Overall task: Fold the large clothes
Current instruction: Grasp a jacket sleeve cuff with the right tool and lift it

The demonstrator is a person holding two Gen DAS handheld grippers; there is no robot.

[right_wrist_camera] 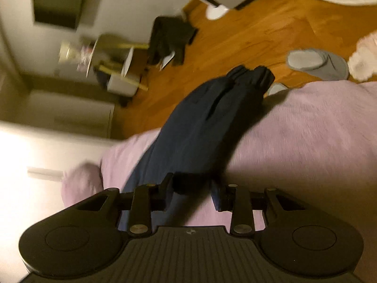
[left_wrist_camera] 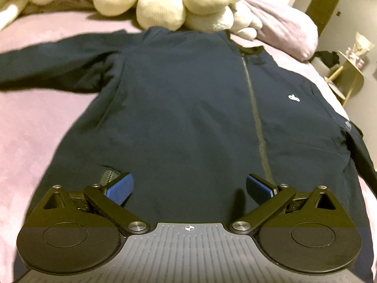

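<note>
A navy zip jacket (left_wrist_camera: 188,99) lies flat, front up, on a pink blanket (left_wrist_camera: 35,122), collar away from me, one sleeve stretched out left. My left gripper (left_wrist_camera: 189,186) is open and empty, its blue pads just above the jacket's hem. In the blurred right wrist view the jacket's other sleeve (right_wrist_camera: 207,122) runs from my right gripper (right_wrist_camera: 192,188) out over the bed's edge, its cuff hanging past the blanket (right_wrist_camera: 306,136). The right gripper's jaws are partly closed around the sleeve's near end.
Cream plush toys (left_wrist_camera: 165,2) and a lilac pillow (left_wrist_camera: 282,30) lie beyond the collar. A small yellow side table (left_wrist_camera: 346,80) stands right of the bed. On the wooden floor (right_wrist_camera: 247,35) are grey slippers (right_wrist_camera: 315,62) and a dark bag (right_wrist_camera: 169,40).
</note>
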